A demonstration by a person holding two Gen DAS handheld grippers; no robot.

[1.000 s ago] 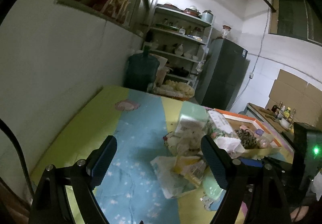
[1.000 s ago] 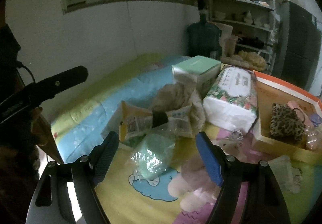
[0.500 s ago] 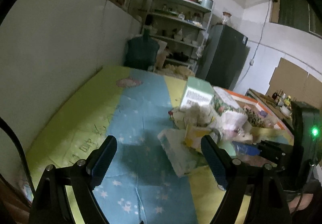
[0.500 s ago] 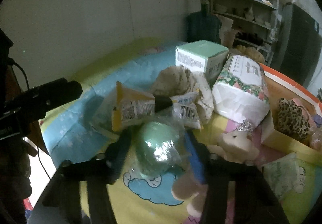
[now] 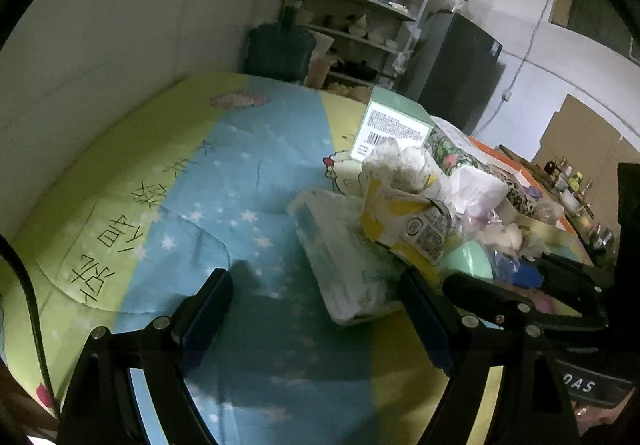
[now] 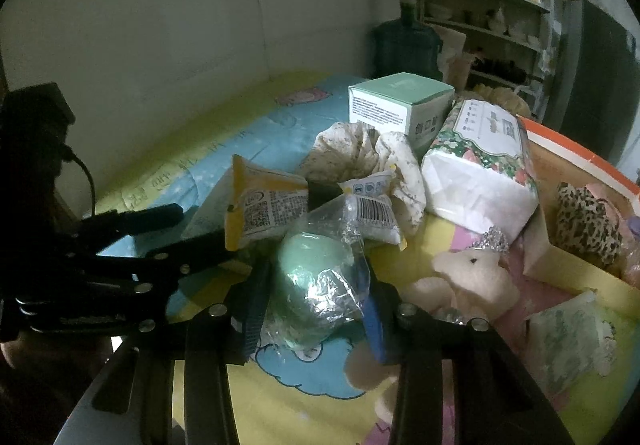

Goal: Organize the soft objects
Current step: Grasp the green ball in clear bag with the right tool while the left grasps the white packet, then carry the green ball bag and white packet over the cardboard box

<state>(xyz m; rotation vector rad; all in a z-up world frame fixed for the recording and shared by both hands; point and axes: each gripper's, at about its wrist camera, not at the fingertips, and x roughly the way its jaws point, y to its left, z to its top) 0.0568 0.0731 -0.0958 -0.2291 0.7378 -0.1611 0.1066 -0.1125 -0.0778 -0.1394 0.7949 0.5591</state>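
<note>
A heap of soft items lies on a cartoon-print sheet (image 5: pixel 248 173). My right gripper (image 6: pixel 316 293) is shut on a green sponge ball in clear plastic wrap (image 6: pixel 316 277), its jaws pressing both sides. Behind it lie a yellow snack bag (image 6: pixel 264 205), a crumpled cloth (image 6: pixel 360 149), a floral tissue pack (image 6: pixel 484 165) and a pink plush toy (image 6: pixel 472 277). My left gripper (image 5: pixel 316 305) is open and empty, low over the sheet, with a white wipes pack (image 5: pixel 344 265) by its right finger. It also shows in the right wrist view (image 6: pixel 160 229).
A mint green box (image 6: pixel 400 101) stands behind the heap. An orange-rimmed box (image 6: pixel 580 153) at the right holds a leopard-print item (image 6: pixel 588 221). A wall runs along the left; a water jug (image 5: pixel 280 49), shelves and a dark fridge (image 5: pixel 456 69) stand beyond.
My right gripper has moved forward and closed on the wrapped green sponge ball. My left gripper has dropped lower and nearer the heap, still open.
</note>
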